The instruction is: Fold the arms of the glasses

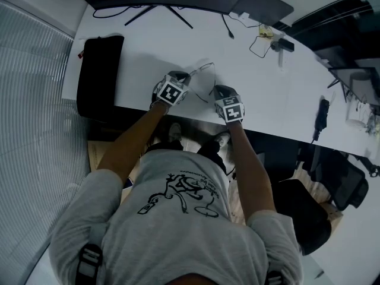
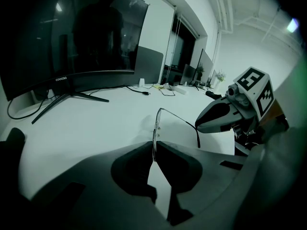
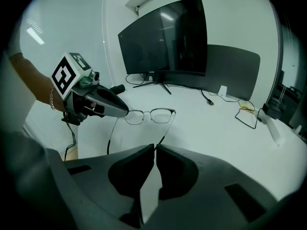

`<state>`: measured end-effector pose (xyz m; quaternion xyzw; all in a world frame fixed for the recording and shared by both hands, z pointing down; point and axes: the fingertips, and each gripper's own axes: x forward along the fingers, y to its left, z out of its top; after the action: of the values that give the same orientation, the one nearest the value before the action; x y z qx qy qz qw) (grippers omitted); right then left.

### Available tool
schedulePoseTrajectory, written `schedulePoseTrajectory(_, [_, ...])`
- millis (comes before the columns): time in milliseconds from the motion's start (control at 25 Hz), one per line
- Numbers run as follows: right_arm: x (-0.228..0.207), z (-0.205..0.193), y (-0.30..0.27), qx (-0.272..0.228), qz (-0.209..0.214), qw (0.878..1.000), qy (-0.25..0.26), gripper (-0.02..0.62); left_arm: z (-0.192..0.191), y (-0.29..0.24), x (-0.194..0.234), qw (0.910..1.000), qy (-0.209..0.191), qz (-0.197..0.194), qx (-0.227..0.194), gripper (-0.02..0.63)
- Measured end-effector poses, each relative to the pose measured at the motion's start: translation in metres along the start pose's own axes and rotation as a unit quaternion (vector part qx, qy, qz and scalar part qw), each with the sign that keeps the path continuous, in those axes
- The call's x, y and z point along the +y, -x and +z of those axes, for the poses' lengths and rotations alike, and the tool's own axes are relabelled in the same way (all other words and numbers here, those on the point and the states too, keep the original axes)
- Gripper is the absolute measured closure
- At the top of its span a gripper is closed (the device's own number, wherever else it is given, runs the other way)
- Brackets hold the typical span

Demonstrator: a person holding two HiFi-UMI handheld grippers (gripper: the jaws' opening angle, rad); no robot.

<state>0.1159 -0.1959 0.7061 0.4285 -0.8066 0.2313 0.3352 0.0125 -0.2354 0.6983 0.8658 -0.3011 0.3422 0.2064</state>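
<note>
Thin wire-rimmed glasses [image 3: 152, 114] hang in the air just above the white table [image 1: 142, 46], near its front edge. My left gripper [image 2: 153, 150] is shut on the edge of the frame's front [image 2: 155, 128], at one lens's outer end. My right gripper [image 3: 155, 147] is shut on the far arm [image 3: 165, 131], which runs back from its hinge into the jaws. The other arm [image 3: 110, 137] hangs free below the left gripper [image 3: 125, 113]. In the head view both grippers [image 1: 185, 76] [image 1: 217, 90] sit close together with the glasses [image 1: 208, 66] between them.
A large curved monitor [image 3: 165, 40] stands on a splayed foot at the back of the table. A black rectangular pad [image 1: 98, 76] lies at the left end. Cables and small items [image 1: 267, 40] sit at the far right. A dark chair [image 1: 309, 212] stands beside the person.
</note>
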Motion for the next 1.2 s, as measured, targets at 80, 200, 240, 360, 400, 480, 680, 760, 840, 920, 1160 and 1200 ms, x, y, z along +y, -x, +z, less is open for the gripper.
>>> schedulePoseTrajectory(80, [0.004,-0.006,-0.001,0.007,0.011,1.0,-0.01,0.571,-0.001,0.001,-0.002,1.0,0.0,0.002,0.001,0.566])
schedulePoseTrajectory(200, [0.006,-0.004,0.001,0.004,0.011,1.0,-0.008,0.571,-0.004,0.0,-0.005,1.0,0.004,-0.002,0.002,0.566])
schedulePoseTrajectory(240, [0.005,-0.002,0.002,0.001,0.007,1.0,-0.006,0.571,-0.004,0.0,-0.006,1.0,0.003,-0.002,0.0,0.566])
schedulePoseTrajectory(360, [0.006,-0.001,0.004,-0.002,0.006,1.0,-0.006,0.571,-0.002,0.002,-0.006,1.0,-0.003,0.001,-0.005,0.565])
schedulePoseTrajectory(400, [0.008,-0.001,0.004,-0.002,0.009,1.0,-0.006,0.571,-0.002,0.003,-0.007,1.0,-0.004,0.001,-0.005,0.565])
schedulePoseTrajectory(480, [0.011,-0.002,0.005,-0.001,0.014,1.0,-0.006,0.571,-0.005,0.002,-0.01,1.0,-0.002,-0.002,-0.002,0.565])
schedulePoseTrajectory(680, [0.014,-0.003,0.002,-0.008,0.02,1.0,-0.007,0.571,-0.007,0.001,-0.023,0.9998,0.003,-0.02,-0.003,0.565])
schedulePoseTrajectory(760, [0.016,-0.003,0.002,-0.007,0.022,1.0,-0.01,0.571,-0.005,0.0,-0.022,0.9998,-0.003,-0.016,-0.009,0.565])
schedulePoseTrajectory(840, [0.018,-0.002,0.002,-0.007,0.024,1.0,-0.011,0.571,-0.004,0.001,-0.025,0.9998,-0.005,-0.018,-0.005,0.566])
schedulePoseTrajectory(920, [0.021,0.0,0.001,-0.009,0.028,1.0,-0.009,0.571,-0.008,0.002,-0.03,0.9997,-0.003,-0.025,0.003,0.569])
schedulePoseTrajectory(1160, [0.028,0.002,0.001,-0.012,0.041,0.999,-0.008,0.571,-0.008,0.0,-0.037,0.9995,-0.007,-0.029,0.001,0.569])
schedulePoseTrajectory(1200, [0.028,0.002,0.001,-0.013,0.041,0.999,-0.009,0.571,-0.008,0.001,-0.036,0.9996,-0.008,-0.026,0.003,0.569])
